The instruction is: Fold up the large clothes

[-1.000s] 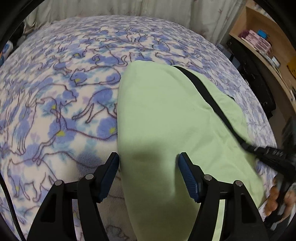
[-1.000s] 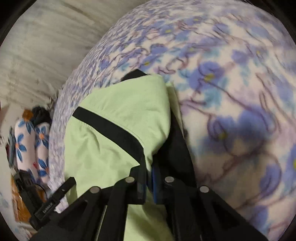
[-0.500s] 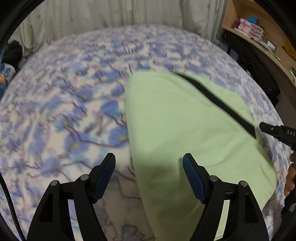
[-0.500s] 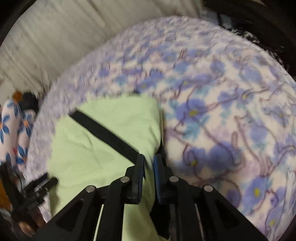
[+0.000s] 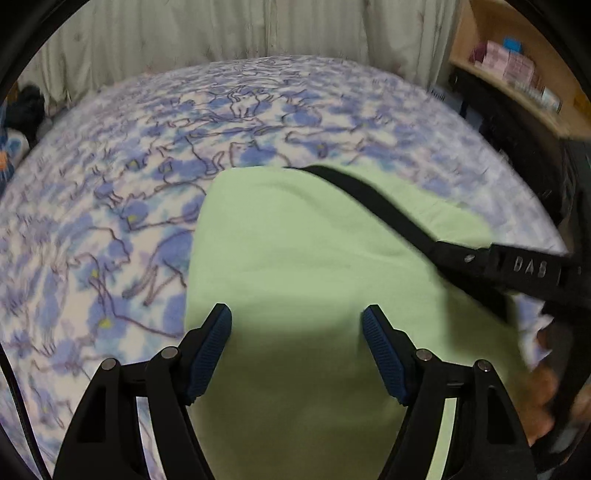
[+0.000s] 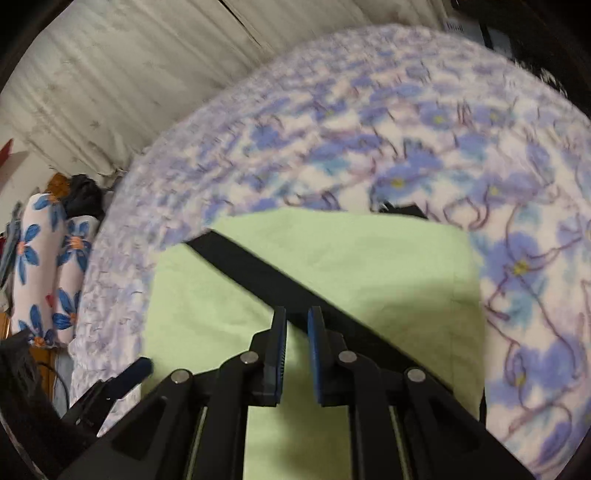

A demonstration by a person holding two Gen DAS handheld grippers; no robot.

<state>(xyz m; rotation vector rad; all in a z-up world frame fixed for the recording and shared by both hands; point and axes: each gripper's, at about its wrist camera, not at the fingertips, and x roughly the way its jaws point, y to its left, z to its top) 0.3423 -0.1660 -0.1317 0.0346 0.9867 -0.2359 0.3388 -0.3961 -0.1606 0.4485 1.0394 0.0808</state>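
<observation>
A light green garment (image 5: 295,258) with a black stripe (image 5: 369,199) lies folded on the bed's cat-print blanket (image 5: 110,221). My left gripper (image 5: 297,321) hovers over the garment's near left part, open wide, with nothing between its pads. At the right of that view, the right gripper (image 5: 517,266) reaches in over the garment's edge. In the right wrist view my right gripper (image 6: 296,317) hangs above the garment (image 6: 369,266), over its black stripe (image 6: 258,269). Its jaws stand a narrow gap apart and grip nothing. A left fingertip (image 6: 125,376) shows at the lower left.
Pale curtains (image 5: 184,33) hang behind the bed. A wooden shelf with boxes (image 5: 517,66) and dark furniture stand on the right. Flower-print pillows (image 6: 44,258) and dark clothes lie beyond the bed's left side. A person's hand (image 5: 546,391) shows at the lower right.
The right gripper let go of the garment's edge and drew back over the cloth. The left gripper widened slightly and shifted right, so both pads are now over the garment.
</observation>
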